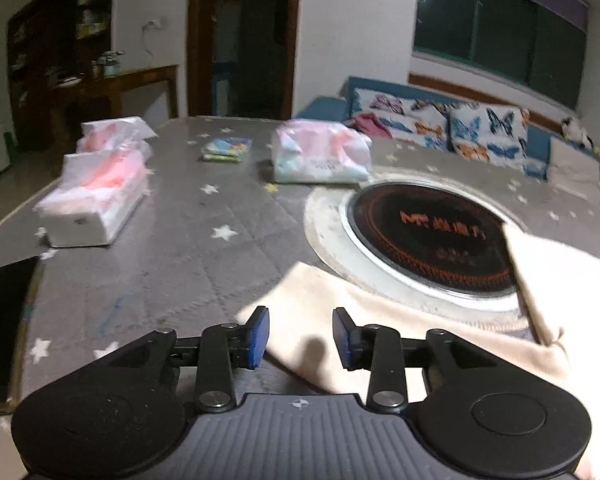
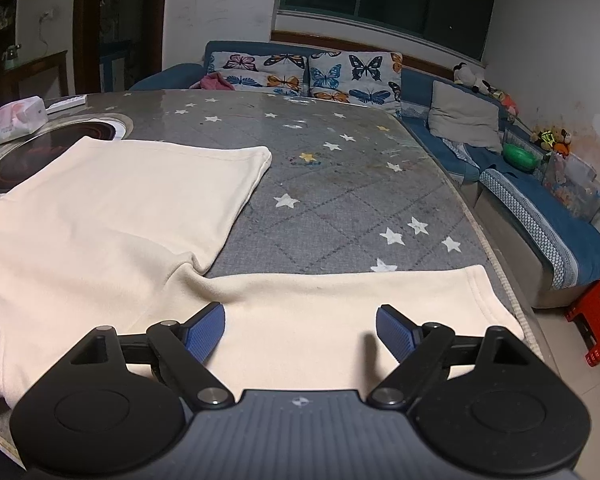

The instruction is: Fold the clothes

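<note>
In the left wrist view, the left gripper (image 1: 301, 338) hangs just above the table (image 1: 188, 240) with its jaws parted to a moderate gap and nothing between them. The cream garment (image 1: 400, 344) lies under and to the right of it, one corner spread toward the round induction cooktop (image 1: 428, 236) and a folded flap standing up at the far right. The risk here is a shallow bite: if the pads close on only the top layer, the fold will drag crooked. Fabric pulled across the cooktop rim could also snag (whether it is warm I cannot tell). A black phone (image 1: 6, 320) lies near the left edge, and tissue packs (image 1: 96, 200) lie further back, clear of the work unless a wide sweep reaches them.

In the right wrist view, the right gripper (image 2: 300, 332) is spread wide and empty over the near leg (image 2: 340, 312) of the garment, whose hem reaches close to the table's right edge. A careless tug there could slide the cloth off the slick surface. The other leg (image 2: 172, 184) lies flat further out, so lifting one without squaring the seams would likely leave a skewed fold.
</note>
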### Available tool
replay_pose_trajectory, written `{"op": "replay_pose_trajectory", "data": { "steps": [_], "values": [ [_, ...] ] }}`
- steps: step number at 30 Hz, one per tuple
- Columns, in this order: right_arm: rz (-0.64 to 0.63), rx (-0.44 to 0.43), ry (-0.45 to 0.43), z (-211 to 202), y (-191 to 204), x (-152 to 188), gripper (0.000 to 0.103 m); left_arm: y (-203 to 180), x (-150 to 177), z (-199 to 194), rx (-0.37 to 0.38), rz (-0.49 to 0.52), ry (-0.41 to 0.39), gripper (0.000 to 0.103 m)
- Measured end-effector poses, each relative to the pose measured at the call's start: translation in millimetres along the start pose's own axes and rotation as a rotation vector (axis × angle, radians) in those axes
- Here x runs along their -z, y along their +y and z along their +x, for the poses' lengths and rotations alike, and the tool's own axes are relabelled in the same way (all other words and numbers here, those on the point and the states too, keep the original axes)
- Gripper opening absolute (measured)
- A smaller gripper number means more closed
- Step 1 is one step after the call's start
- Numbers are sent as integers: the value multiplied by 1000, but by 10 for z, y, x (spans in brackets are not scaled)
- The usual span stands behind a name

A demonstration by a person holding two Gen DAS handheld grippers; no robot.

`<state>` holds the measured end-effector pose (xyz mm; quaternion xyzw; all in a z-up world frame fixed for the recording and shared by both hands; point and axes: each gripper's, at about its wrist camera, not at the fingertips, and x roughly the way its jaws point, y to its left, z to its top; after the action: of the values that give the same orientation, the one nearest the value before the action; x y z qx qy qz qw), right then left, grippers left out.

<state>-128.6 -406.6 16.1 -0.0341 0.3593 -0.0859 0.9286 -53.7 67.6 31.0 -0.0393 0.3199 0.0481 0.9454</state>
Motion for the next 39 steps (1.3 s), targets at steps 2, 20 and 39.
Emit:
{"op": "replay_pose_trajectory", "data": {
  "steps": [2, 20, 39],
  "values": [
    [1, 3, 0, 1, -11, 9, 88, -7, 27, 78, -26, 12, 22, 14],
    [-25, -29, -54, -190, 36, -51, 90, -58, 10, -218, -30, 34, 18, 6],
    [-215, -358, -57, -323, 896, -51, 77, -1626, 163, 10, 472, 238, 88, 7]
  ]
}}
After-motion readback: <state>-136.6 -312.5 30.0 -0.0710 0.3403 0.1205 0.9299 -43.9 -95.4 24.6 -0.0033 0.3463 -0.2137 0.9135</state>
